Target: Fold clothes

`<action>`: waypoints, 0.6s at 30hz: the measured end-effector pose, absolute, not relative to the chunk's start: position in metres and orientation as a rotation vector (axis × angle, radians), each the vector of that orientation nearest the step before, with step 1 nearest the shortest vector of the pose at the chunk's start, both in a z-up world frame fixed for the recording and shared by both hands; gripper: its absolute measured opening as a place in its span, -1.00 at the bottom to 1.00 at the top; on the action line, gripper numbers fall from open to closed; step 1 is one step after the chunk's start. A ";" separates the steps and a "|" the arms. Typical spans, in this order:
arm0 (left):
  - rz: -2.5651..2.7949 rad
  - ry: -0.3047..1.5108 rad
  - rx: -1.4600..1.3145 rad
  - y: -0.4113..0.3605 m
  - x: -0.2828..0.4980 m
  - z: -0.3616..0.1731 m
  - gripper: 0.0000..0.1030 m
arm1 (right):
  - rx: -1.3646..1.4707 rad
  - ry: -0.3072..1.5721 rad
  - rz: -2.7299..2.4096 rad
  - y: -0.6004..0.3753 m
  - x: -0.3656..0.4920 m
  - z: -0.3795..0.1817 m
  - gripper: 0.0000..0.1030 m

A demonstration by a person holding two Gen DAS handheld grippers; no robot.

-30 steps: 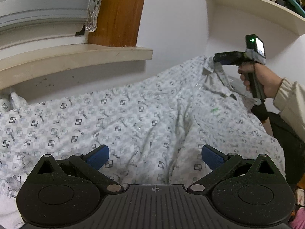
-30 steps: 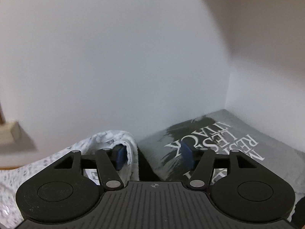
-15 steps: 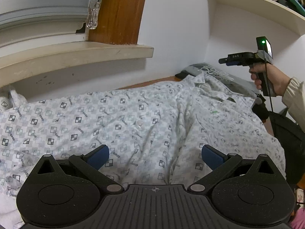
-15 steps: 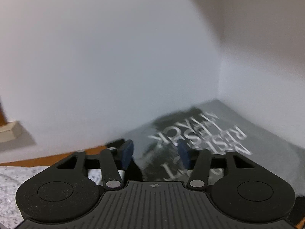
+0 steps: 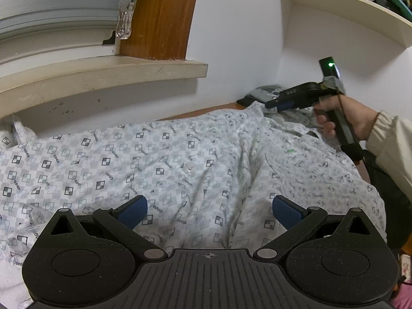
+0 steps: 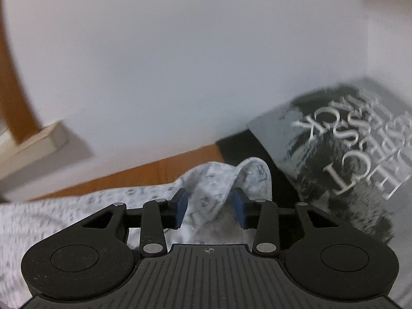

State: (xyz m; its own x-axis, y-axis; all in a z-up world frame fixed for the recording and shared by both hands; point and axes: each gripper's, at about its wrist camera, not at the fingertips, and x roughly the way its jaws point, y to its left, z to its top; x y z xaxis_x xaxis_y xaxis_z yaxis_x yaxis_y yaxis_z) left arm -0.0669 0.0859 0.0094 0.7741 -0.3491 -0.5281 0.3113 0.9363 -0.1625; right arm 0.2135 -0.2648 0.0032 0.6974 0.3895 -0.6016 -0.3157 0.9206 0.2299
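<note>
Both wrist cameras sit low over the patterned shirt (image 5: 180, 159), the left facing twelve o'clock toward the windowsill (image 5: 103, 74), the right close at the shirt's collar (image 6: 247, 177).

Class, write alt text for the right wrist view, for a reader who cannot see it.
The right gripper is closing around a raised fold of a white patterned shirt, which lies between its blue pads. Beyond are a wooden surface, a white wall, and to the right a grey printed garment. The picture is blurred.
</note>
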 end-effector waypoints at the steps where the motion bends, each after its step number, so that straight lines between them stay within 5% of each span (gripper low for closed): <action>1: -0.358 0.585 -0.066 0.086 -0.067 0.009 1.00 | 0.113 0.701 0.408 -0.264 0.215 0.003 -0.68; 2: -0.359 0.585 -0.066 0.086 -0.067 0.009 1.00 | 0.113 0.707 0.425 -0.264 0.216 0.003 -0.96; 11: -0.360 0.594 -0.047 0.084 -0.066 0.008 1.00 | 0.202 0.401 0.155 -0.316 0.194 0.068 -0.71; 12: -0.360 0.595 -0.049 0.084 -0.066 0.008 1.00 | 0.175 0.393 0.153 -0.312 0.189 0.068 -0.46; 13: -0.361 0.596 -0.051 0.085 -0.066 0.008 1.00 | 0.156 0.415 0.196 -0.306 0.185 0.065 0.08; 14: -0.361 0.596 -0.054 0.085 -0.066 0.008 1.00 | 0.139 0.441 0.244 -0.299 0.180 0.063 0.23; 18: -0.355 0.618 -0.088 0.083 -0.068 0.007 1.00 | -0.028 0.490 0.503 -0.248 0.137 0.041 0.27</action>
